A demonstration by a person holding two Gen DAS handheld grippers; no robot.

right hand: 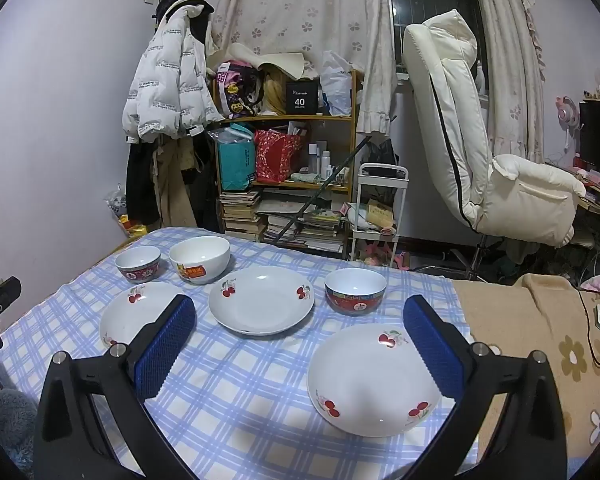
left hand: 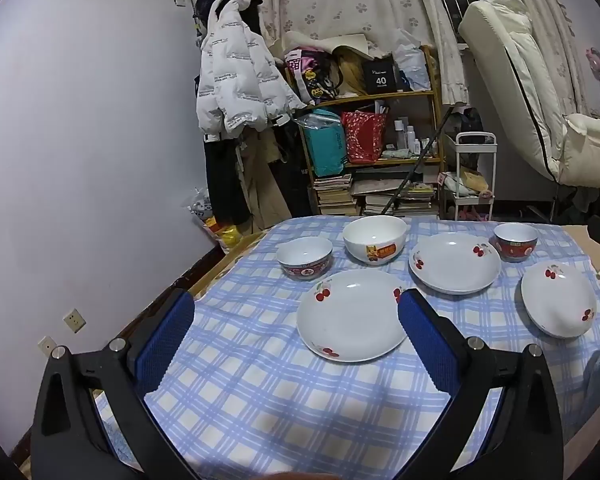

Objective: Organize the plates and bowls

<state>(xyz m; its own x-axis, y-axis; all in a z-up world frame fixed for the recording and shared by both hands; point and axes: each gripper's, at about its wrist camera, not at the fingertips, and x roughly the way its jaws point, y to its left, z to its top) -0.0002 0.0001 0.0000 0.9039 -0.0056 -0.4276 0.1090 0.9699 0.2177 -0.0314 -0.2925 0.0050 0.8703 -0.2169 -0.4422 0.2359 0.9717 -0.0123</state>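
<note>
With both the left gripper (left hand: pixel 296 320) and right gripper (right hand: pixel 300 326) spread apart and empty, best pinch the nearest white cherry-printed ceramic plate (right hand: pixel 374 380) by its rim, lifting level before stacking.

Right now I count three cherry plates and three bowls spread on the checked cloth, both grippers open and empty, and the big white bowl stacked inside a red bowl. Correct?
Not quite: the big white bowl is not stacked. In the left wrist view it sits on the checked cloth by itself, beside the red bowl. The rest holds: three cherry plates, three bowls, left gripper and right gripper open and empty.
</note>
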